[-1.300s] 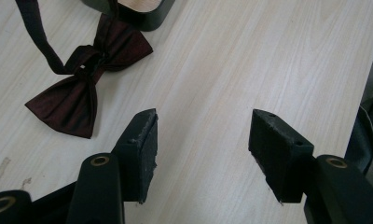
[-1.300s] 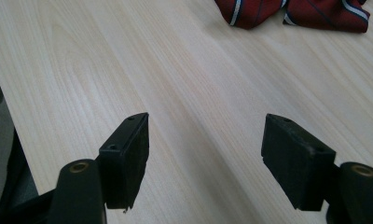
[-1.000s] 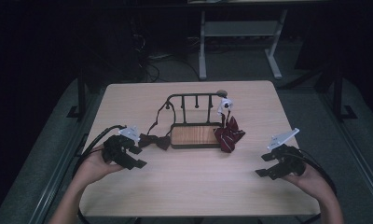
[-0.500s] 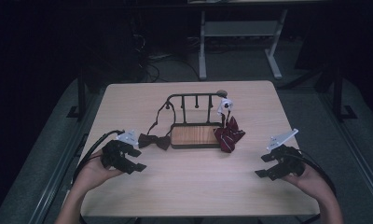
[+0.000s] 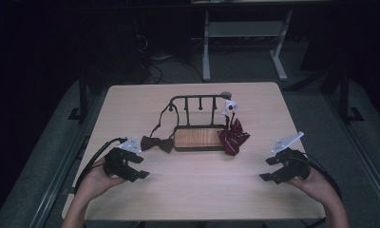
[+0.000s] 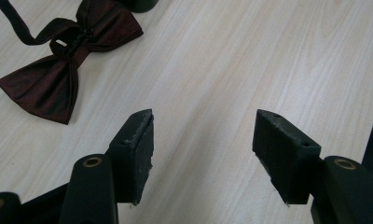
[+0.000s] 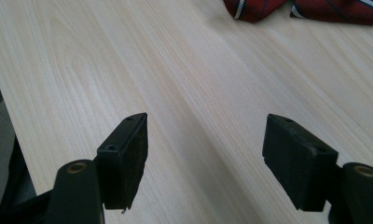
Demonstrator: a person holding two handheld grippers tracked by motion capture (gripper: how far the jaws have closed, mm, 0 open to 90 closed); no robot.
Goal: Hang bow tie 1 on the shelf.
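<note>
A dark maroon bow tie [image 5: 157, 143] [image 6: 58, 70] lies flat on the table, left of a black rack's wooden base [image 5: 197, 137]. Its strap runs up to the rack's top rail [image 5: 197, 98]. A red striped bow tie [image 5: 233, 137] [image 7: 254, 9] rests against the base's right end, under a small white piece [image 5: 229, 107] on the rack. My left gripper [image 5: 139, 167] [image 6: 205, 116] sits open just near-left of the maroon tie, with bare table between its pads. My right gripper [image 5: 266, 170] [image 7: 208, 119] is open at the near right, apart from the striped tie.
The light wooden table [image 5: 202, 190] has bare room in front of the rack between the two grippers. Cables trail from both grippers toward the near edge. Beyond the table, on the dark floor, stands a white-legged frame [image 5: 245, 33].
My left gripper has drawn back a little toward the near edge, away from the maroon bow tie, which stays flat on the table. The right gripper has not moved.
</note>
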